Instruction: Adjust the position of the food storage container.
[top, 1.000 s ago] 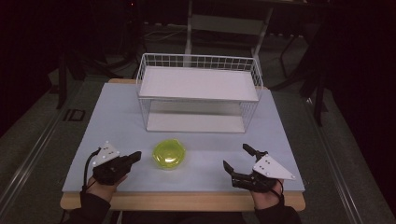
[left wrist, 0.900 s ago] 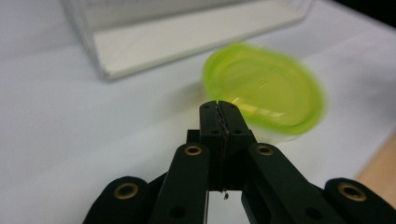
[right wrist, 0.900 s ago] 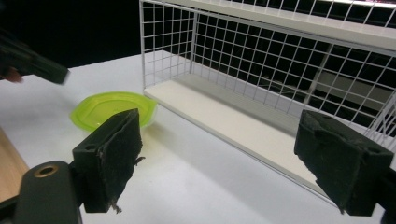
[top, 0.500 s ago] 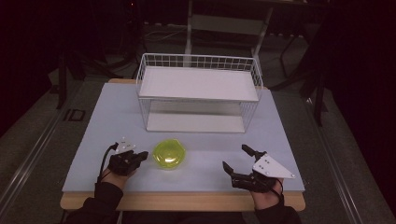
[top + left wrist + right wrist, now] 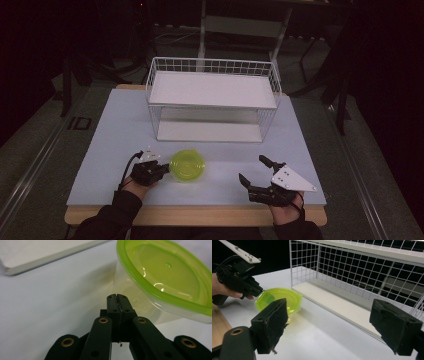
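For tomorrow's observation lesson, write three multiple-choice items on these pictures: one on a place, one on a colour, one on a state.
1. Where is the tub?
A. on the rack's top shelf
B. on the table in front of the rack
C. on the floor

2. What colour is the tub's lid?
A. red
B. blue
C. yellow-green

3. How is the right gripper?
A. open
B. shut on the tub
C. shut on nothing

Answers: 1 B, it sits on the table before the wire rack. 2 C, the lid is bright yellow-green. 3 A, its fingers stand wide apart.
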Motion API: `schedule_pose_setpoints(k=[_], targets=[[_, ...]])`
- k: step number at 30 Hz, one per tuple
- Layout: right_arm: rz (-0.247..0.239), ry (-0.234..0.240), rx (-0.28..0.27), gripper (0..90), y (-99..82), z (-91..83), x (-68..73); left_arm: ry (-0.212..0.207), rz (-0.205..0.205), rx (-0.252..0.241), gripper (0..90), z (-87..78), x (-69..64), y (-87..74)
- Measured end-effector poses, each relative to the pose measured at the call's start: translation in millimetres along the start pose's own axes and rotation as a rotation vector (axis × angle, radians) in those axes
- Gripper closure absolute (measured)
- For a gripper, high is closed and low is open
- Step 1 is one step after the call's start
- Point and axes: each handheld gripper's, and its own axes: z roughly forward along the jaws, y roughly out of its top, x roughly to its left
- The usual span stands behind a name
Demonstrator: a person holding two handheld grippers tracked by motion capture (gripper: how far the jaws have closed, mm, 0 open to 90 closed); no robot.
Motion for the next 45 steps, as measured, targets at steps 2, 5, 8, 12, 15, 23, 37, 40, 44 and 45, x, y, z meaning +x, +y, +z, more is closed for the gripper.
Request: schedule_pose_setpoints(k=[2,5,8,12,15,23,37,40,44,45], targets=[[0.005,0.002,0.003,14.6,-0.3,0.2,-0.6,-0.02,0.0,0.012,90.0,3.4,-5.0,0.8],[0.007,0.003,0.005,14.6,-0.5,0.2,-0.9,-0.048,0.017,0.021,90.0,8.7,-13.6,1.9],[0.005,0.003,0.006,14.6,-0.5,0.2,-0.7,-0.072,0.033,0.031,90.0,13.7,-21.8,3.2],[0.005,0.002,0.007,14.6,-0.7,0.3,-1.3,-0.103,0.078,0.046,89.9,18.6,-32.1,4.5],[0.005,0.0,0.008,14.6,-0.8,0.0,-1.6,-0.118,0.074,0.049,89.9,20.3,-36.1,5.6],[0.006,0.0,0.008,14.7,-0.6,-0.3,-1.6,-0.068,0.032,0.03,89.8,17.3,-26.5,12.4],[0.001,0.0,0.007,14.7,-0.4,-1.0,-1.3,-0.129,0.05,0.076,89.8,27.9,-46.9,11.2],[0.001,0.001,0.007,14.7,-0.4,-1.0,-1.3,-0.153,0.053,0.084,89.8,30.7,-53.7,10.9],[0.003,-0.001,0.008,14.7,-0.4,-1.2,-1.5,-0.176,0.064,0.092,89.8,36.7,-62.8,12.1],[0.002,-0.002,0.008,14.7,-0.4,-1.2,-1.5,-0.182,0.062,0.094,89.8,39.2,-65.7,12.8]])
